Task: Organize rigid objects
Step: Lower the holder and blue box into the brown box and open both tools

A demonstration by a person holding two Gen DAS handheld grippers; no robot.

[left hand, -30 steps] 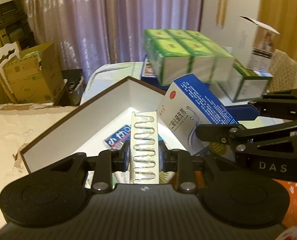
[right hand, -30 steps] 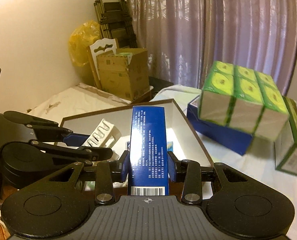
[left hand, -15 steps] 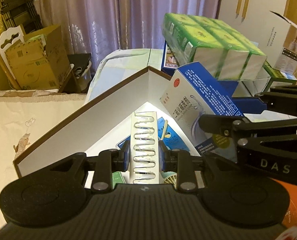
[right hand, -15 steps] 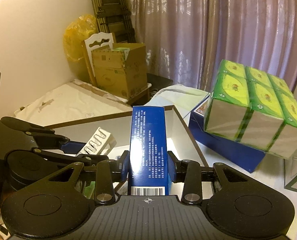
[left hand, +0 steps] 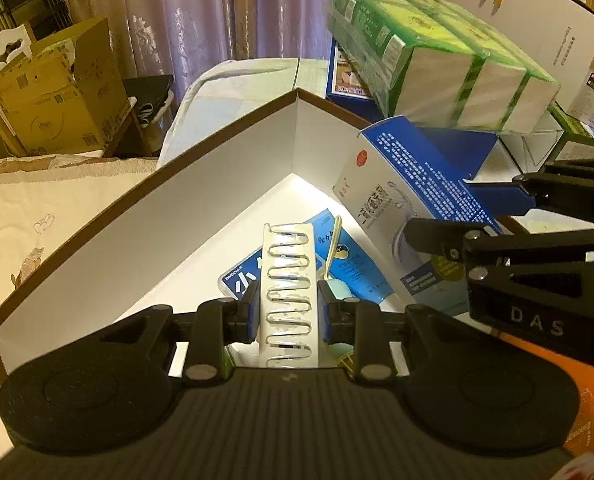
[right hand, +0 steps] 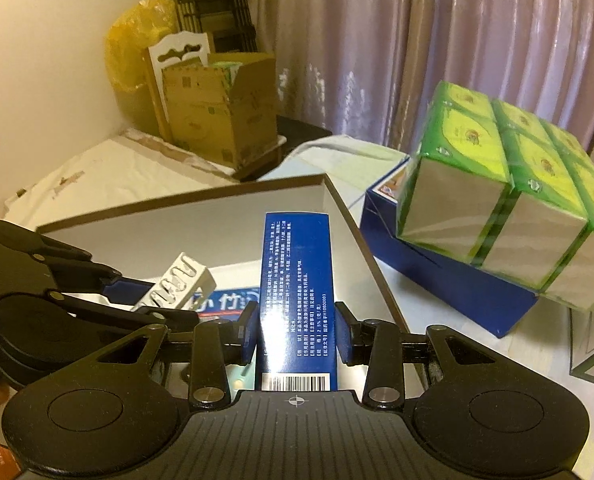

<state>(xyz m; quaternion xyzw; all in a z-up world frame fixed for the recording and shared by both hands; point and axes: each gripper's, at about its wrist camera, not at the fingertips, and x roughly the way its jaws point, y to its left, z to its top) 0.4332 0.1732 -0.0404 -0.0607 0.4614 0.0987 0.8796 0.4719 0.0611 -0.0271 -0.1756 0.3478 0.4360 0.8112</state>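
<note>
Left gripper (left hand: 289, 314): clamped on the white paper-clip card (left hand: 289, 292), lower centre of the frame, above the open brown-edged box (left hand: 145, 216).
Right gripper (right hand: 295, 330): clamped on the blue medicine carton (right hand: 295, 292), centre frame, over that box's right side.
Box contents: blue packets (left hand: 349, 264) on its floor.

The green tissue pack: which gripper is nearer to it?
Right. The right gripper, gripping the blue box, is beside the green tissue pack; the left gripper is farther away.
</note>
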